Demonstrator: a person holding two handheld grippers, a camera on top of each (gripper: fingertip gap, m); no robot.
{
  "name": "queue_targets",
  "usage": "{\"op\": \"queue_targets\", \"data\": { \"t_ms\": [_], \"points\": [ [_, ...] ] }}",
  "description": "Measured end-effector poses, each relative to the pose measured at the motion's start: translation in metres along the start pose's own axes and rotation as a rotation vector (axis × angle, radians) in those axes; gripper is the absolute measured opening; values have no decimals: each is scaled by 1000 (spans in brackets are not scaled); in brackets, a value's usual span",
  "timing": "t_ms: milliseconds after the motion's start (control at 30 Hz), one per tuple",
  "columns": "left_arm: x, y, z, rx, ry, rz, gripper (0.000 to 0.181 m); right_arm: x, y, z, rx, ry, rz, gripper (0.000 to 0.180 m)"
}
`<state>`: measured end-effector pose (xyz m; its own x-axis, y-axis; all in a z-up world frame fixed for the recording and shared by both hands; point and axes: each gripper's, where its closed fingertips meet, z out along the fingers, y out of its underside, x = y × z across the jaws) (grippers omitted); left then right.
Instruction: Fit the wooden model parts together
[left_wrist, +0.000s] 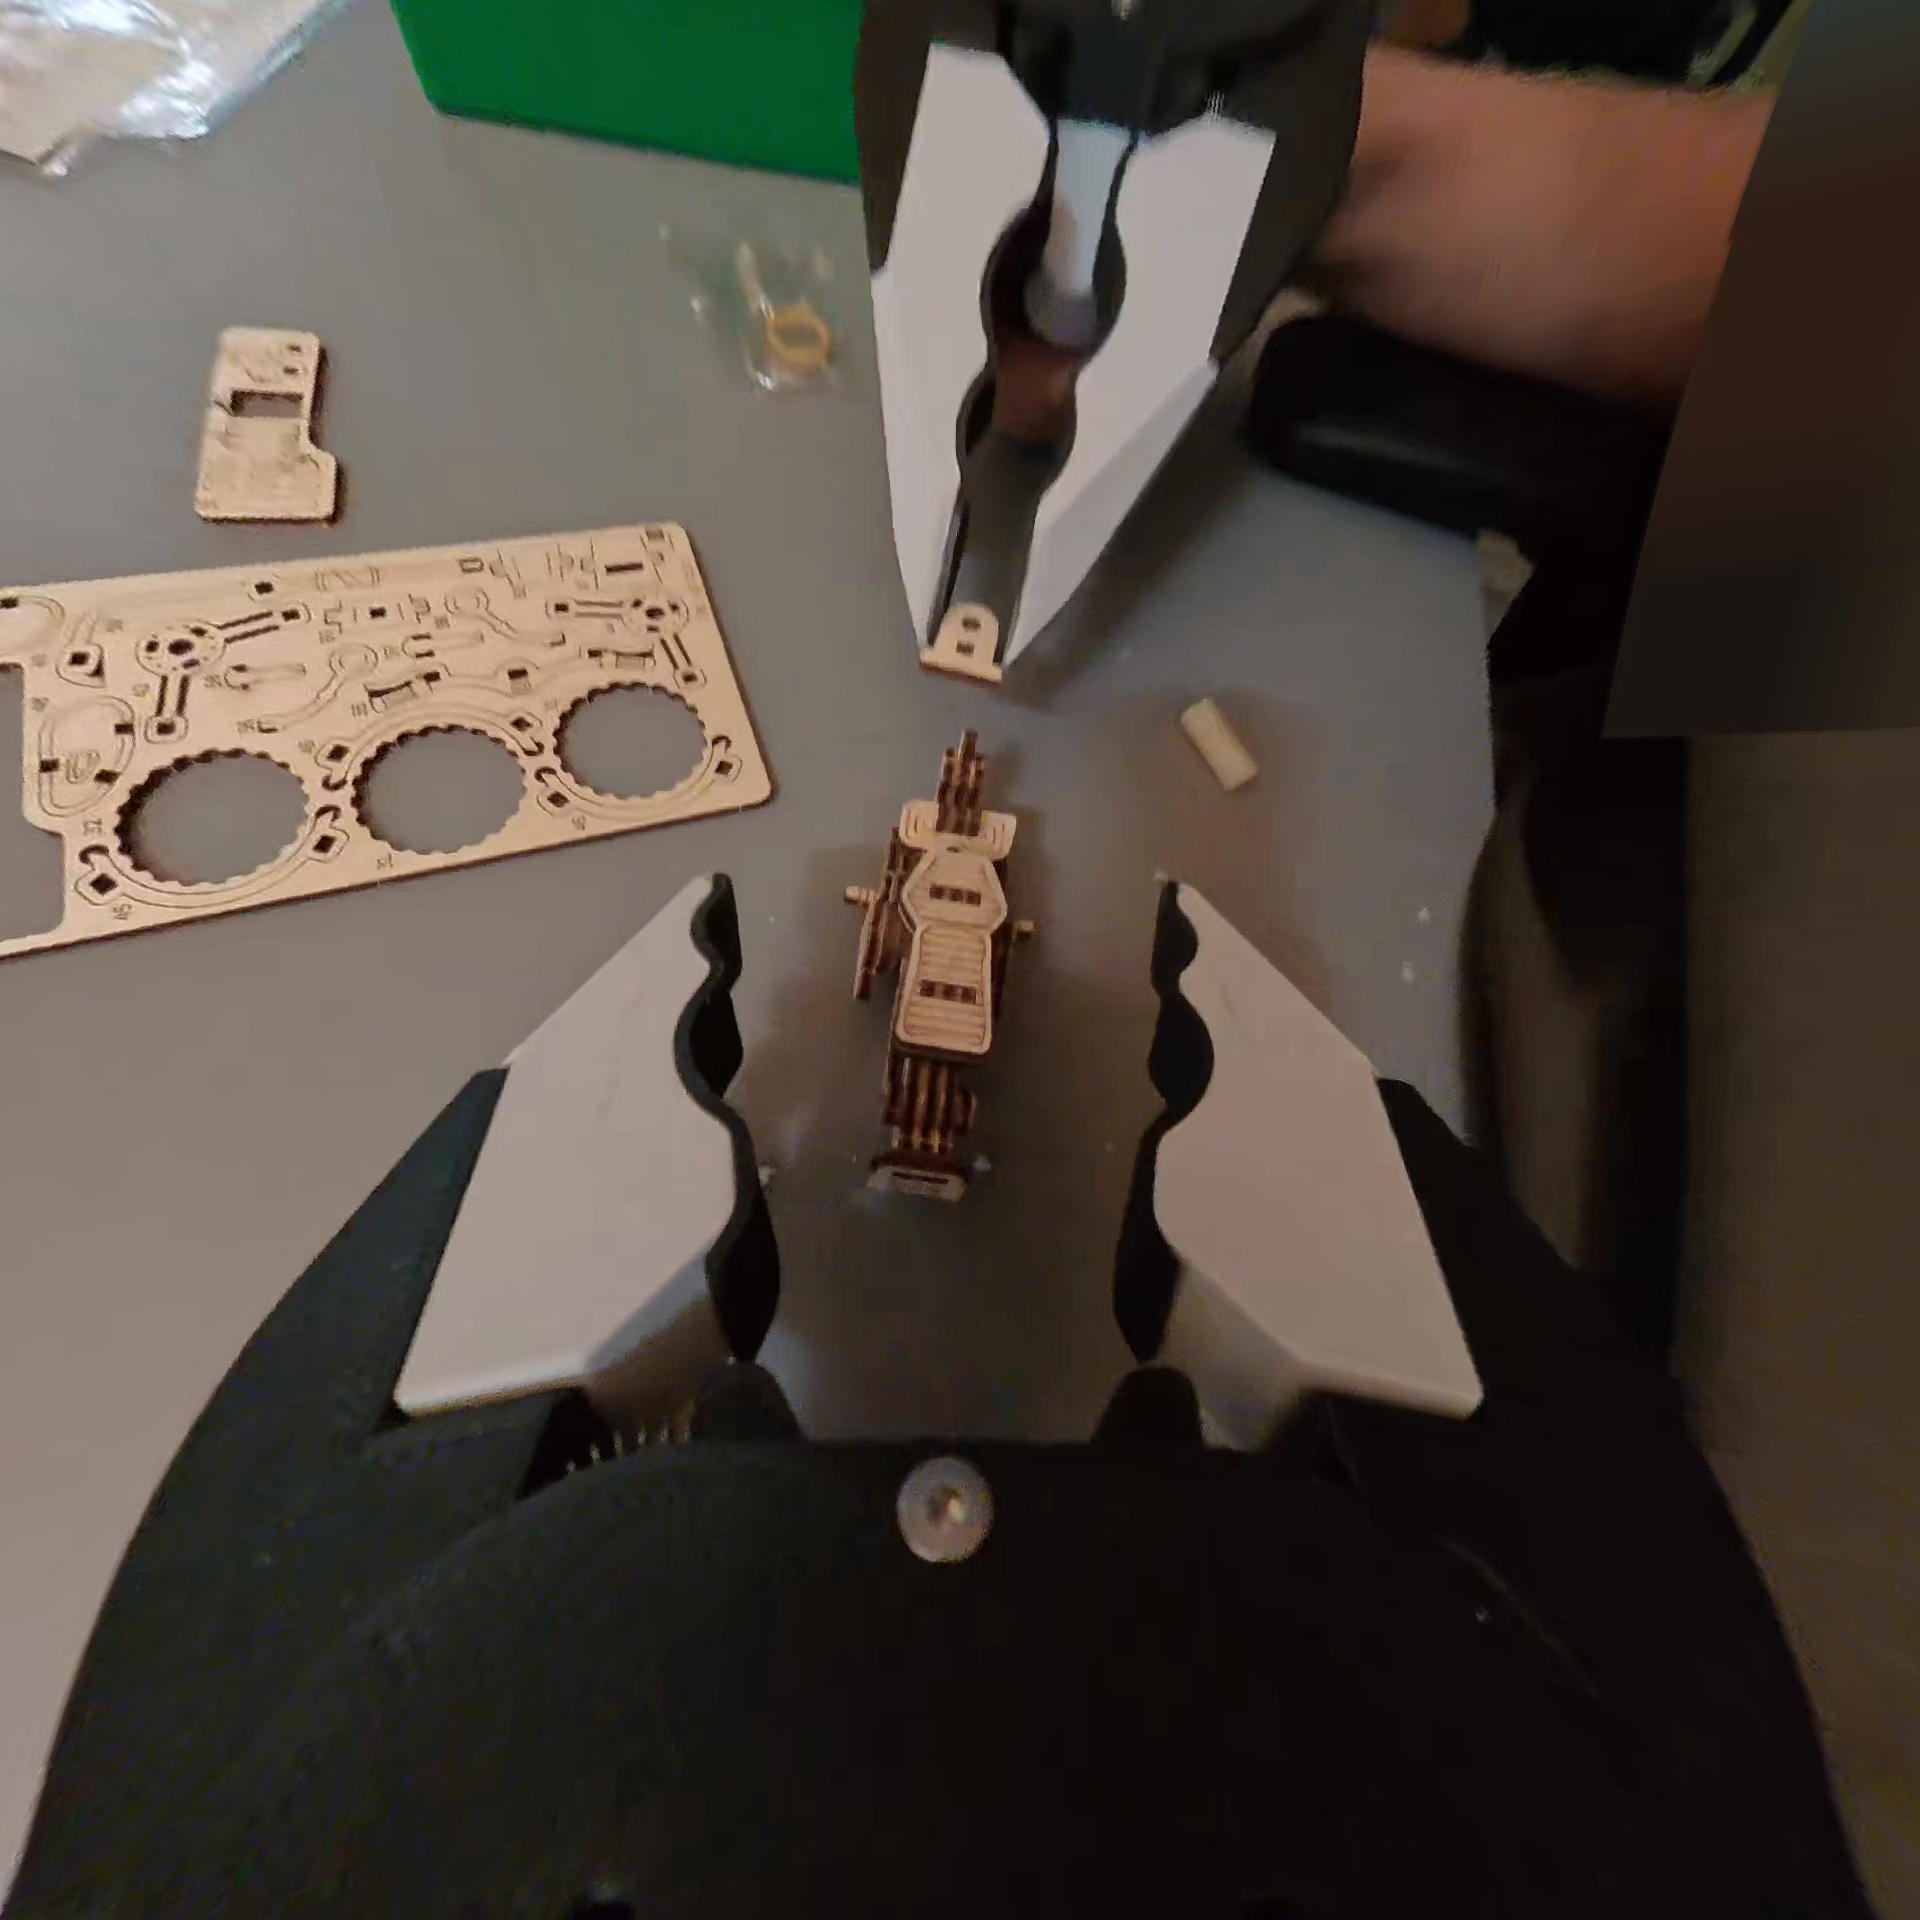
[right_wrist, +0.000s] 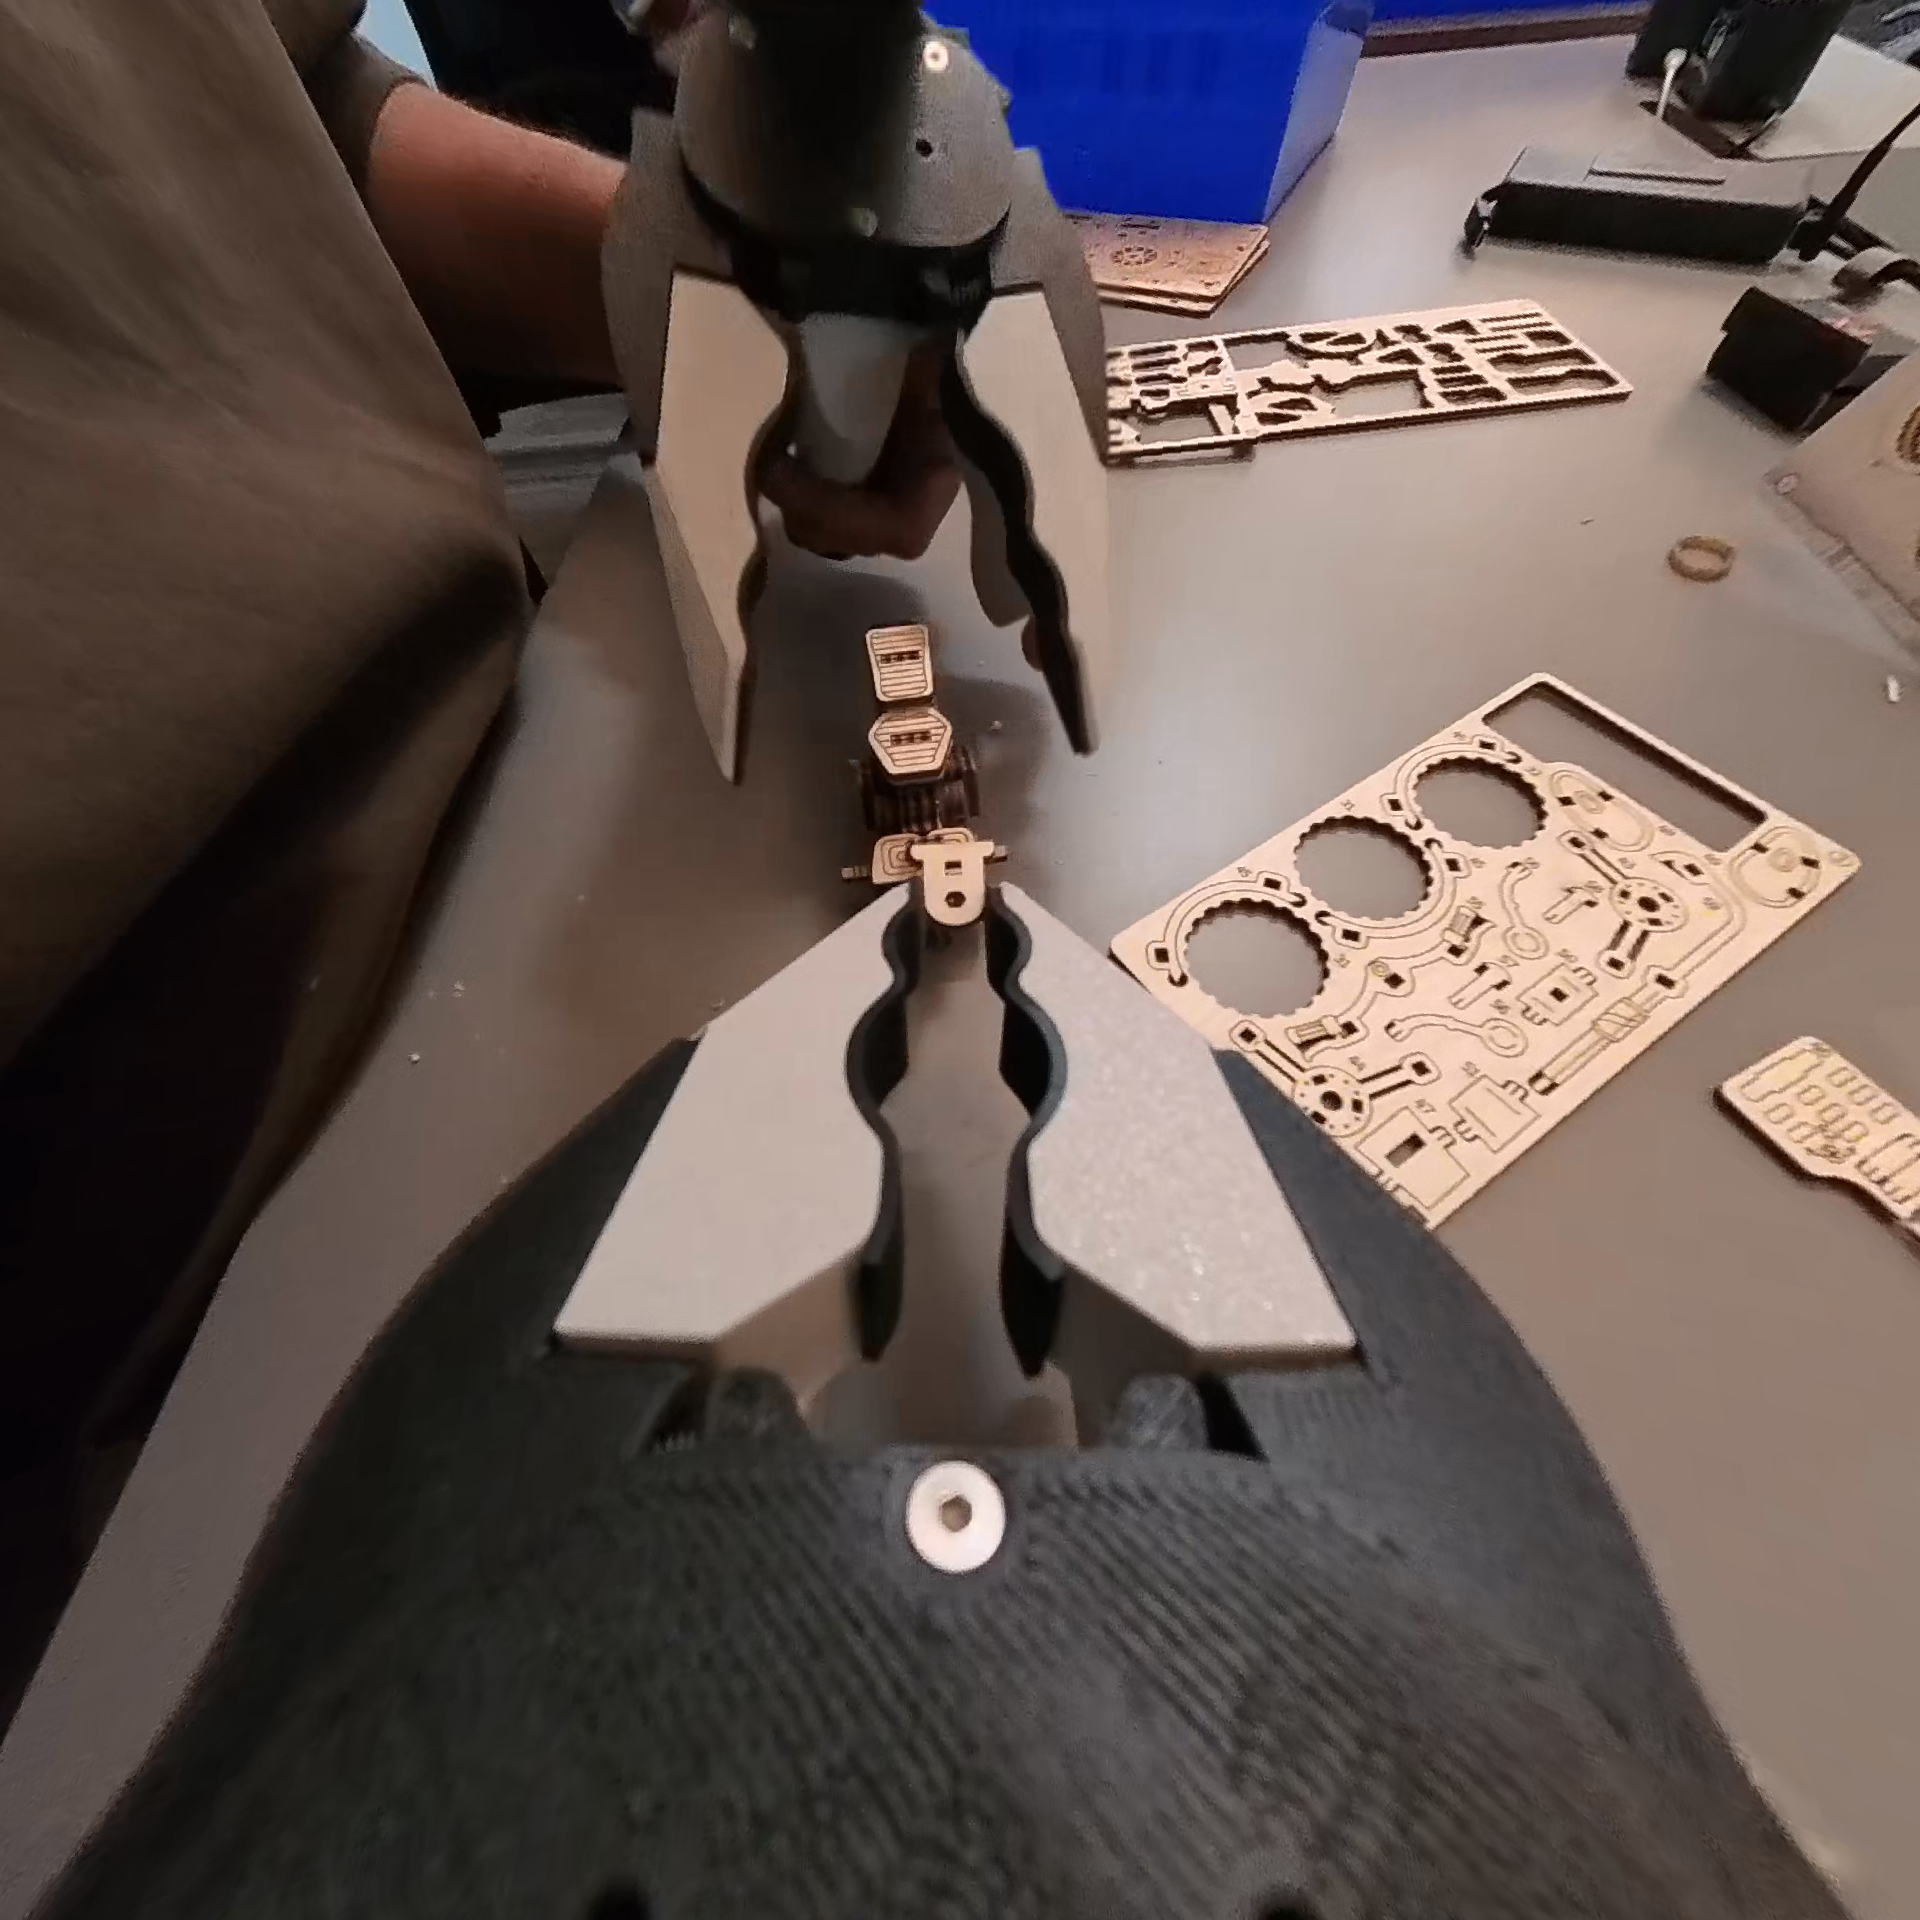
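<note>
A partly built wooden model lies on the grey table. My left gripper is open and hovers over the model, one finger on each side of it, not touching. My right gripper is shut on a small flat wooden part with a hole in it. It holds the part just at the model's near end. In the left wrist view the right gripper comes in from above with the part at its tips. The open left gripper stands over the model's far end.
A wooden parts sheet with three round holes lies left of the model, and it also shows in the right wrist view. A small wooden offcut, a plastic bag, a white cylinder, a green box, a blue box, another sheet. A person's arm. Left tips and right tips are each some 9 cm from the white cylinder.
</note>
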<state>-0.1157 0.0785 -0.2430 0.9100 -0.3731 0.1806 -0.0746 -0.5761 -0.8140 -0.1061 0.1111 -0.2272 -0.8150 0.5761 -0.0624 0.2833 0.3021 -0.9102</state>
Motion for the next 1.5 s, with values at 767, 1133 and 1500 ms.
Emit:
{"op": "queue_targets", "data": {
  "t_ms": [767,1133,1500],
  "points": [
    [-4,23,11,-119,-68,177,30,-4,9,7,-72,-55,29,9],
    [-3,23,11,-120,-56,169,29,-7,10,9,-81,-66,36,10],
    [-3,23,11,-121,-46,162,29,-7,12,11,-93,-57,33,9]
  ]
}}
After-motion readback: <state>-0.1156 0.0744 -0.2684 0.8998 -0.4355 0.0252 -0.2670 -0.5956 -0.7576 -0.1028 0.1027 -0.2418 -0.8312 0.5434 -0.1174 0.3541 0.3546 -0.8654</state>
